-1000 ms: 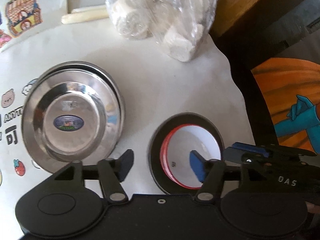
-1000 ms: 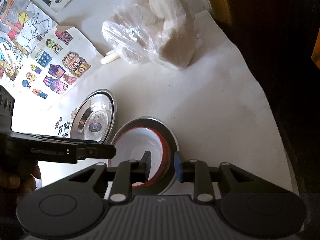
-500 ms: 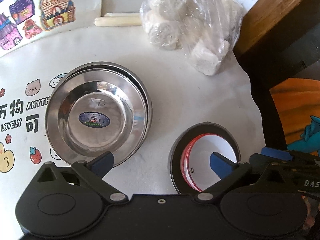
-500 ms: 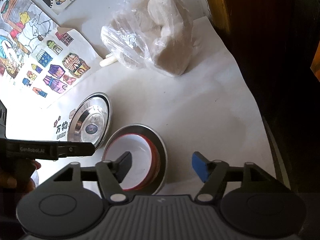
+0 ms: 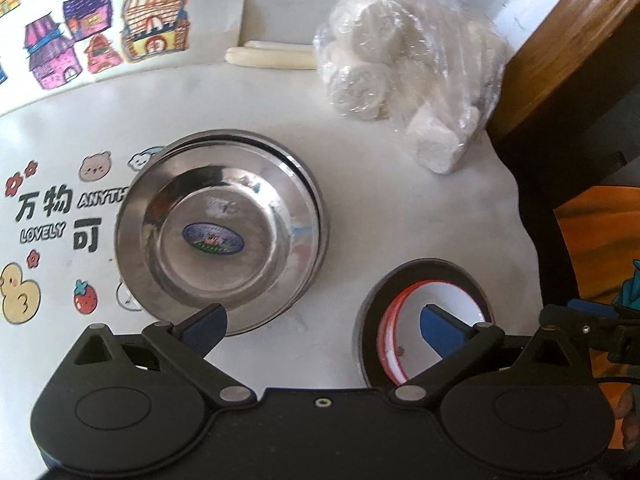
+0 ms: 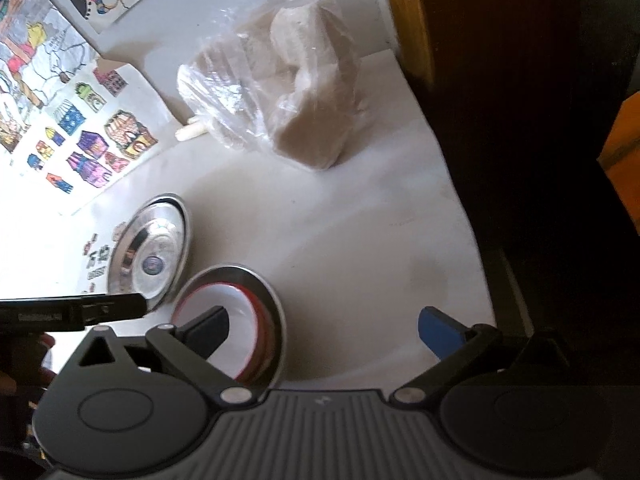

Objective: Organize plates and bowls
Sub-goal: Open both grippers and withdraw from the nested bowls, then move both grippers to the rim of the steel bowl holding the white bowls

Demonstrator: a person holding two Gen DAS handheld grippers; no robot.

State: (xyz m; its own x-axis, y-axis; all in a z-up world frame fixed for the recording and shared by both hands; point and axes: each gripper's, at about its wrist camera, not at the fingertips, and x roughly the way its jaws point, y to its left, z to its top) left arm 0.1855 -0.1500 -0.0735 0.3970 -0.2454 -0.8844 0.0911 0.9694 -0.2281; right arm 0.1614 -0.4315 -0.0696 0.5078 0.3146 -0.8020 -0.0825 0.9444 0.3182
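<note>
Stacked steel plates (image 5: 220,236) sit on the white table, also seen in the right wrist view (image 6: 150,260). To their right a red-rimmed white bowl (image 5: 460,292) rests inside a steel bowl (image 5: 370,312). My left gripper (image 5: 322,316) is open above bare table, one finger over the plates' near rim, the other over the white bowl. My right gripper (image 6: 324,320) holds nothing and its jaws are opening. Its left finger hangs over the white bowl (image 6: 244,312), and its right finger over bare table.
A clear bag of white rolls (image 5: 400,72) and pale sticks (image 5: 272,58) lie at the back. Cartoon stickers (image 5: 100,36) cover the left side. The table edge (image 5: 516,200) curves along the right, with dark wood (image 5: 560,40) beyond.
Both grippers' jaws have spread wide. The right gripper has let go of the nested bowls' rim. In the left view the plates have shifted right.
</note>
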